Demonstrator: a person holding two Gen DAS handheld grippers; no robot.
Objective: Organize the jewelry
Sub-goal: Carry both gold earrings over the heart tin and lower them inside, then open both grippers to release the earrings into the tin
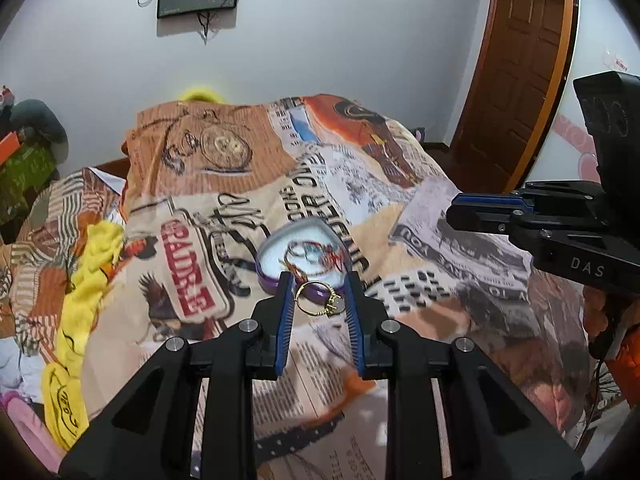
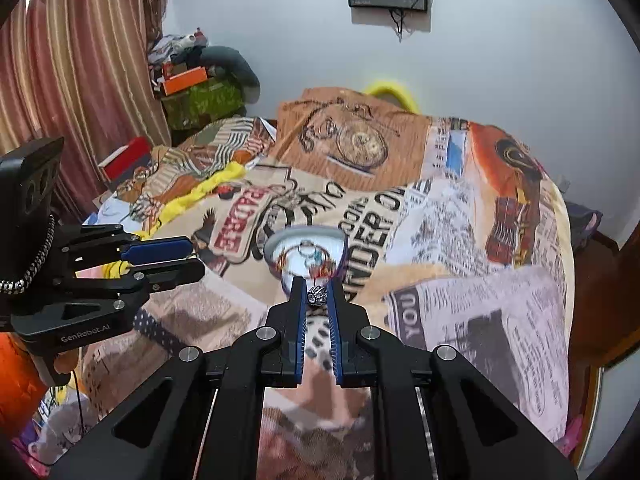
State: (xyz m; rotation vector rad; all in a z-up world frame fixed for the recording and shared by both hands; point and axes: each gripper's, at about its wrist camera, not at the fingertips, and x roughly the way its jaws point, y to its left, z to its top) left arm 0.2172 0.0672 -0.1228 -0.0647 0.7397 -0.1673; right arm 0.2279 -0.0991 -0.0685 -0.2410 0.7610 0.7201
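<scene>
You are clamping a gold ring (image 1: 319,299) in your left gripper (image 1: 319,294) above the bed's printed blanket (image 1: 440,248). Your right gripper (image 2: 317,295) is pinching a small silver ring (image 2: 317,295), both hovering near the purple-rimmed jewelry dish (image 1: 280,250).

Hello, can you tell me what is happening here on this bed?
A person is sorting jewelry with a gripper in each hand, above a bed with a printed blanket. The left gripper is shut on a gold ring. The right gripper is shut on a small silver ring. Both are held above the blanket, just in front of an open purple box with a white lining, which lies on the blanket and already holds some jewelry. Neither ring is in the box yet.
</scene>
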